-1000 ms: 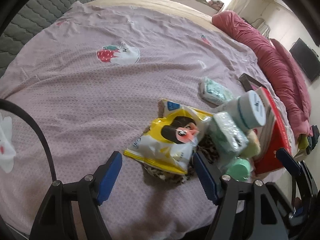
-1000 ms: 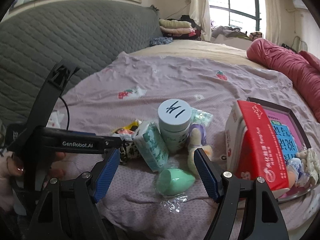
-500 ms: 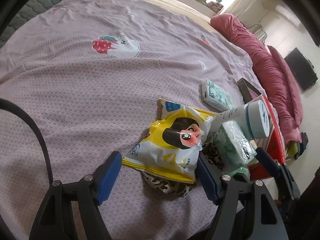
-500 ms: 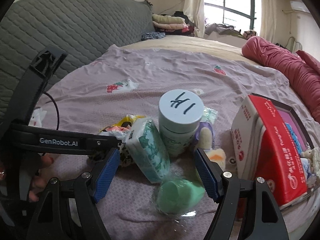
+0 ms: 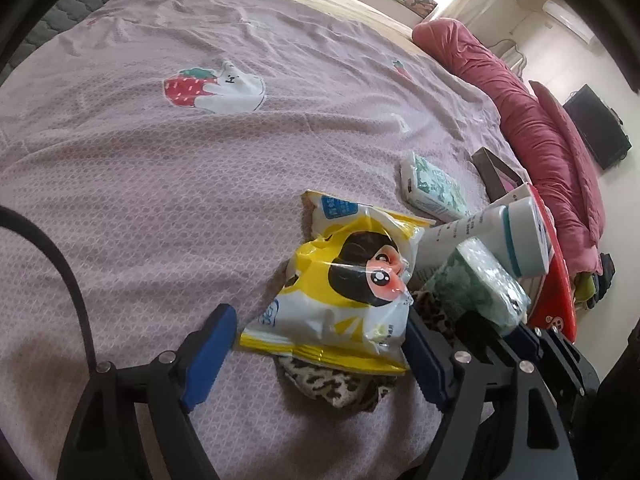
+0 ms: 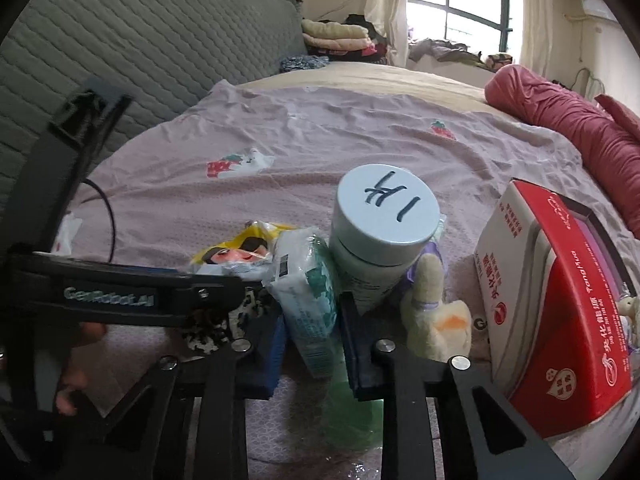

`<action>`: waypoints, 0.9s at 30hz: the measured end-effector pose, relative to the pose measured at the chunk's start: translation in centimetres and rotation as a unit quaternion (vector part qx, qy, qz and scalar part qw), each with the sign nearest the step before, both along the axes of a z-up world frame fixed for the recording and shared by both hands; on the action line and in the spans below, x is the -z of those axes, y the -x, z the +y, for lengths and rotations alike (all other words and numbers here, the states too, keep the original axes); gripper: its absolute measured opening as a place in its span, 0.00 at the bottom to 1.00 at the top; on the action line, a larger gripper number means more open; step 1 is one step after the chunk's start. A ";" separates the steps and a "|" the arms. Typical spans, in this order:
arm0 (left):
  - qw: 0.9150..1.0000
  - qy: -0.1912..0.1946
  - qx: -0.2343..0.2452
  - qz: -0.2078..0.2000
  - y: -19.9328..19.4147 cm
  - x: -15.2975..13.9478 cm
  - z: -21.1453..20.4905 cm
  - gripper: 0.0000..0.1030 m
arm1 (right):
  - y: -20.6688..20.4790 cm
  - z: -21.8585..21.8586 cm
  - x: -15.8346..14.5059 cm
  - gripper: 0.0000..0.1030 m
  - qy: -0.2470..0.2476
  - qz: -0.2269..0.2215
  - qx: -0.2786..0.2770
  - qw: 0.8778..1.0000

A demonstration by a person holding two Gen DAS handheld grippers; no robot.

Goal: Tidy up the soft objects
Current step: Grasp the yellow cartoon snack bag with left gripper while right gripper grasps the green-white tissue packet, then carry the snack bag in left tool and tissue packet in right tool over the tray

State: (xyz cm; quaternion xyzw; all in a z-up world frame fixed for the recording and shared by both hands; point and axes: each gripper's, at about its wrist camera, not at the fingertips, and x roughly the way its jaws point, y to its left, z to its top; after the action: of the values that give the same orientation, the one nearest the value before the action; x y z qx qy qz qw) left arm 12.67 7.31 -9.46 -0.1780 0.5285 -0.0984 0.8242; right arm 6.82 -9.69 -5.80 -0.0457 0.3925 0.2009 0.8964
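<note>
Left hand-held gripper [image 5: 320,354] spread around the yellow snack bag [image 5: 344,292]; right hand-held gripper [image 6: 312,344] has just been closing onto the green tissue pack [image 6: 308,292], near the bed [image 5: 160,200] front edge.
Left to right: bag lies on a leopard-print cloth [image 5: 340,380], pads not pressing yet, so closing may snag the cloth. The pack leans against the white jar [image 6: 380,236]; lifting it could topple the jar onto the plush duck [image 6: 436,316].
</note>
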 end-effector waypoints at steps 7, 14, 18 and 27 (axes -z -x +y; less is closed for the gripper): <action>1.000 0.022 -0.003 -0.008 -0.9 0.4 0.1 0.77 | 0.7 -0.6 -1.1 0.22 -0.014 -0.012 -0.019 1.000; 0.998 0.067 -0.013 -0.020 -1.1 0.7 0.8 0.64 | 1.9 -0.6 -2.2 0.22 -0.014 -0.026 -0.034 0.999; 0.998 0.055 -0.019 -0.038 -0.4 -0.1 0.7 0.61 | 2.3 -0.5 -2.7 0.22 -0.015 -0.033 -0.040 0.999; 0.997 -0.003 -0.023 -0.069 1.7 -2.3 0.0 0.61 | 2.9 -1.3 -3.7 0.22 -0.028 -0.039 -0.044 0.998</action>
State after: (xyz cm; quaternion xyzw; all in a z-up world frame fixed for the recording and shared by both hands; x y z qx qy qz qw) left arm 10.99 7.30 -7.16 -0.1804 0.4665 -0.0897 0.8612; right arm 3.89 -10.96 -2.09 -0.0456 0.3486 0.2493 0.9024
